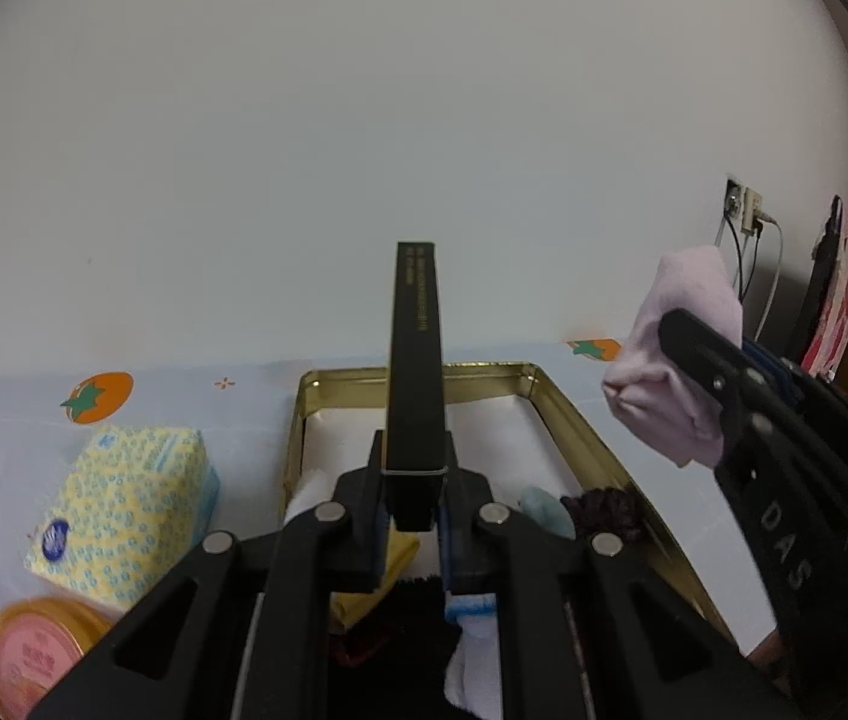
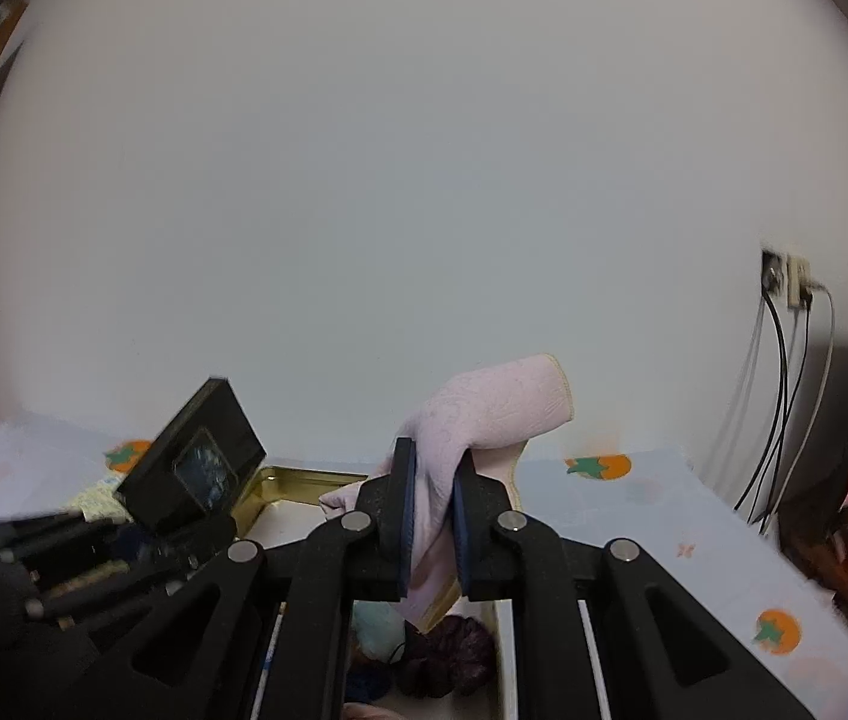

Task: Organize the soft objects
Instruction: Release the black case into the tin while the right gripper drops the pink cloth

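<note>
1. We see the left gripper [image 1: 414, 516] clamped on a rigid black box [image 1: 416, 372], upright over the gold tin [image 1: 568, 420]. It's tall and held low, so a tilt may lever it out.
2. Right gripper [image 2: 433, 531] pinches a pale pink sock [image 2: 484, 426], soft knit w/ a ribbed cuff, raised above the tin's right side. The bunched, limp fabric could slide from the pads or drop outside.
3. Tin's thin metal, glossy inside; a fuzzy dark-purple scrunchie [image 2: 448, 654] and a pale-blue soft item [image 1: 547, 510] lie in it.
4. Tissue pack [image 1: 129, 510] left of the tin, crinkly wrap.
</note>
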### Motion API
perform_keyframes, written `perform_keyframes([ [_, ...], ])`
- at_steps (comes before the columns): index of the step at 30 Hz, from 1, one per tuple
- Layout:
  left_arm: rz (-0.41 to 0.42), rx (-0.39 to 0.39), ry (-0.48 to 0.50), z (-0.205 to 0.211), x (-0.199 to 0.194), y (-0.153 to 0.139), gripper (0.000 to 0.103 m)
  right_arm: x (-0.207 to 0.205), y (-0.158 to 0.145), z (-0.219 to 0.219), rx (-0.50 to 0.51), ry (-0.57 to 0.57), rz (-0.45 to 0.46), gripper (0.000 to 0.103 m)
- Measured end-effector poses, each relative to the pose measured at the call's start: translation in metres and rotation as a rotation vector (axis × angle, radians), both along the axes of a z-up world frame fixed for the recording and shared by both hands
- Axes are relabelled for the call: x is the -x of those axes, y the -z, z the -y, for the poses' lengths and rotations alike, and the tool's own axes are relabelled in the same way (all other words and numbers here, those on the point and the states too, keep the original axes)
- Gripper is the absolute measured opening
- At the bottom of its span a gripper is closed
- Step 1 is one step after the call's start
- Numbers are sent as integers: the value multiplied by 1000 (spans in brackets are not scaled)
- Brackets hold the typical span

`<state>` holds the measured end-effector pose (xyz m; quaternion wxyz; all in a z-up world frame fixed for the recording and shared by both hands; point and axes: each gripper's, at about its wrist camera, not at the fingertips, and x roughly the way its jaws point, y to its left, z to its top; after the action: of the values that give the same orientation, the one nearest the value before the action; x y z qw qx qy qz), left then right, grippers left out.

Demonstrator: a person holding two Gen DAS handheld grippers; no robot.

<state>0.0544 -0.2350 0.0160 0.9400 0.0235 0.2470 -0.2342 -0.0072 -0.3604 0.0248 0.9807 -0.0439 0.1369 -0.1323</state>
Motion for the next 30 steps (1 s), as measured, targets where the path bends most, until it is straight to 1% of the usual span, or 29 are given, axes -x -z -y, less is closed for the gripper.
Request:
perform_keyframes([
  [3, 5, -68, -6, 10, -14, -14, 10, -13, -7, 1, 50, -15, -39, 12],
  [5, -29, -77, 0, 14, -24, -18, 10, -31, -10, 7, 48, -46, -102, 12],
  [6, -60, -76, 4, 16, -30, -18, 10, -38, -11, 10, 31, -59, -125, 12],
  [7, -114, -75, 13, 19, -40, -17, 10, -50, -11, 17, -9, -79, -170, 12],
  [8, -142, -72, 18, 21, -45, -15, 10, -60, -10, 23, -45, -92, -205, 12],
  [9, -189, -72, 26, 24, -52, -12, 10, -70, -8, 29, -75, -100, -247, 12],
  [10, -222, -77, 29, 27, -58, -9, 10, -79, -5, 32, -90, -100, -283, 12],
  [12, -262, -84, 29, 32, -65, -4, 10, -98, 1, 39, -123, -112, -361, 12],
  [13, -281, -98, 31, 37, -69, -2, 10, -107, 5, 43, -160, -130, -407, 12],
  [15, -314, -114, 25, 42, -76, 3, 10, -122, 13, 50, -223, -132, -473, 12],
  [16, -351, -116, 22, 44, -81, 7, 10, -128, 17, 53, -247, -140, -505, 13],
  [17, -382, -110, 21, 45, -85, 10, 11, -135, 23, 56, -281, -157, -541, 14],
  [18, -408, -101, 16, 45, -89, 12, 13, -139, 28, 57, -304, -161, -559, 14],
  [20, -435, -116, -12, 46, -94, 14, 18, -145, 34, 60, -336, -152, -588, 23],
  [21, -446, -123, -17, 47, -97, 14, 22, -147, 37, 63, -364, -146, -607, 24],
  [22, -469, -127, -18, 46, -100, 14, 30, -149, 39, 67, -390, -148, -615, 25],
  [23, -490, -131, -22, 45, -103, 13, 37, -149, 40, 71, -421, -151, -618, 25],
  [24, -522, -141, -39, 43, -107, 13, 51, -148, 40, 73, -436, -149, -618, 26],
  [25, -538, -136, -48, 39, -110, 10, 59, -146, 39, 78, -459, -147, -616, 31],
  [26, -541, -121, -48, 37, -111, 8, 61, -143, 37, 82, -477, -152, -609, 42],
  [27, -528, -91, -55, 30, -110, 1, 65, -140, 34, 84, -491, -153, -599, 50],
  [28, -513, -80, -66, 22, -110, -5, 75, -135, 30, 88, -512, -151, -574, 63],
  [29, -486, -70, -85, 17, -106, -11, 81, -130, 24, 91, -534, -154, -544, 70],
  [30, -444, -62, -111, 12, -101, -18, 92, -123, 20, 95, -581, -171, -510, 71],
])
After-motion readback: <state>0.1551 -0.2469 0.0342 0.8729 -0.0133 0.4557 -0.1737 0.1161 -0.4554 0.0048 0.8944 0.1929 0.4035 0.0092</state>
